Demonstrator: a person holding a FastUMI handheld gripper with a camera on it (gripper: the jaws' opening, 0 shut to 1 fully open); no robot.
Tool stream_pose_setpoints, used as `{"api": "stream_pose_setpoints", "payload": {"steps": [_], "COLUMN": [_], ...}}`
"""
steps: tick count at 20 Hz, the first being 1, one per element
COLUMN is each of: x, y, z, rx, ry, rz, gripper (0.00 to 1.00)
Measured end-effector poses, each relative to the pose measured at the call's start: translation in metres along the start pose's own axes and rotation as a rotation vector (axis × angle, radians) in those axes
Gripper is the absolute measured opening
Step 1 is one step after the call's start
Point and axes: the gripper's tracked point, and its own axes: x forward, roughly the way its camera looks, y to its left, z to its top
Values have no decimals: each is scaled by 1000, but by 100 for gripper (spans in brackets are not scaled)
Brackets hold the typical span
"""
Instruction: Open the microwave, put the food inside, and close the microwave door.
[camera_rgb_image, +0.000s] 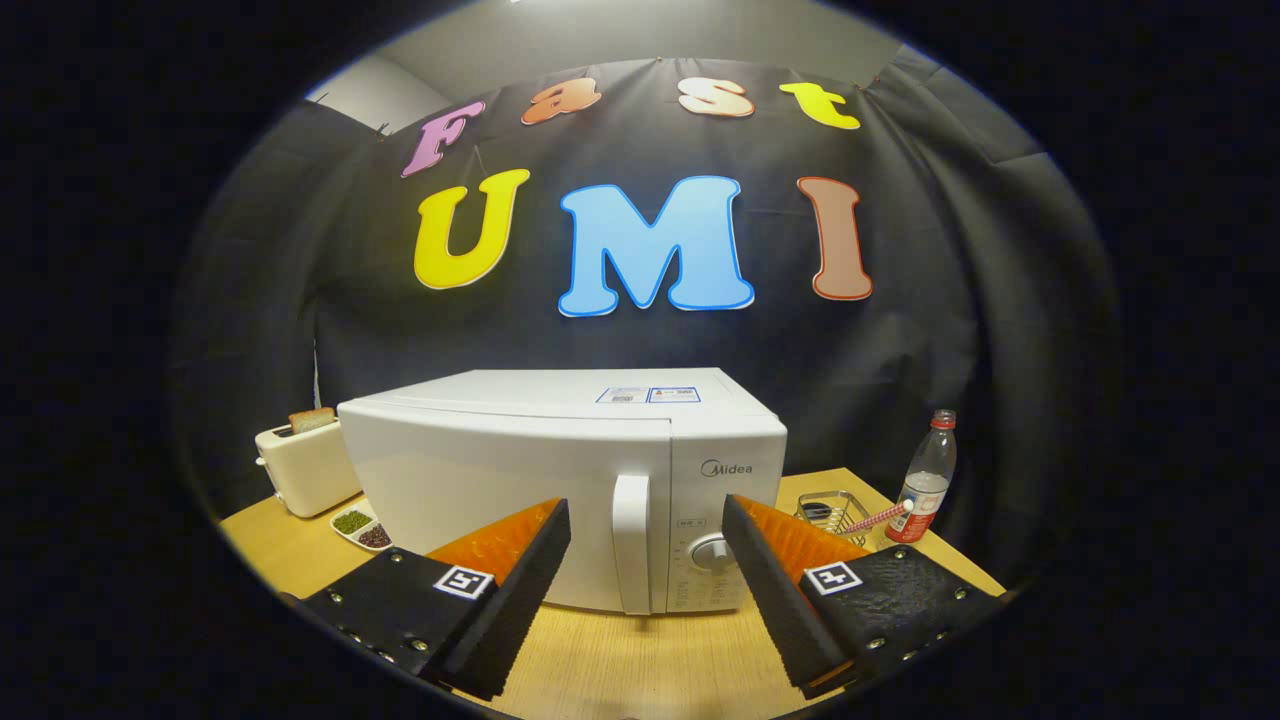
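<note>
A white microwave (520, 470) stands on the wooden table (640, 660) with its door shut. Its vertical white handle (631, 540) runs down the door's right side, next to the control panel with a round knob (712, 551). My gripper (645, 520) is open, fingers spread wide, with nothing between them. The handle sits just ahead of the fingers, in line with the gap between them, and a strip of table separates the fingers from the microwave. The food for the microwave cannot be told apart among the items here.
Left of the microwave stands a white toaster (305, 465) with a slice of bread (312, 419) in it. A small divided dish (362, 528) of beans lies in front of it. At right are a wire basket (835, 510), a striped stick (875, 519) and a plastic bottle (927, 478).
</note>
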Motion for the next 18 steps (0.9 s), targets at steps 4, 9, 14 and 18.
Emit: {"api": "stream_pose_setpoints", "payload": {"steps": [4, 9, 14, 18], "x": [22, 38, 46, 47], "y": [3, 6, 8, 9], "z": [-22, -41, -44, -43], "rx": [-3, -22, -36, -43], "ry": [46, 85, 91, 105], "rz": [-3, -9, -12, -22], "gripper": [97, 82, 39, 35]}}
